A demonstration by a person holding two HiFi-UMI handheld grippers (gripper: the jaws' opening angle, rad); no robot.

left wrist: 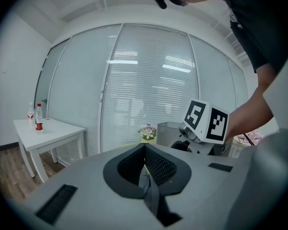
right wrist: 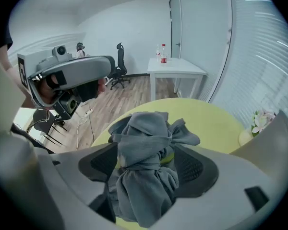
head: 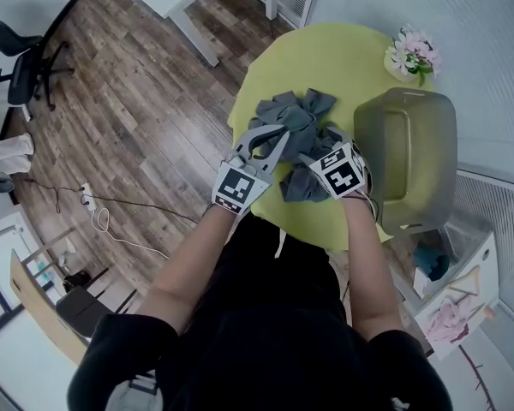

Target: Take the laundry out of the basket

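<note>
- Under us, the round yellow-green surface [head: 325, 58] fills the middle of the head view. Its far half is bare, and open wooden floor [head: 137, 84] runs along its left rim.
- Next in size, the basket [head: 411, 157] stands at the right rim of the surface. Its outer side seems to reach past that edge, and from above we see no cloth in it.
- Just left of the basket, the grey laundry [head: 295, 114] lies bunched on the surface, out of the basket and close to the near-left rim.
- Our right claw [right wrist: 146, 162] is spread wide around a knotted bunch of that laundry. The cloth lies against one pad, and a sliver of yellow shows beside the other.
- Our left claw [left wrist: 144, 150] is pressed together with nothing in it, tilted up over the pile's near-left side.
- Smallest, a bunch of flowers [head: 413, 56] sits at the far-right rim, well apart from the pile.
</note>
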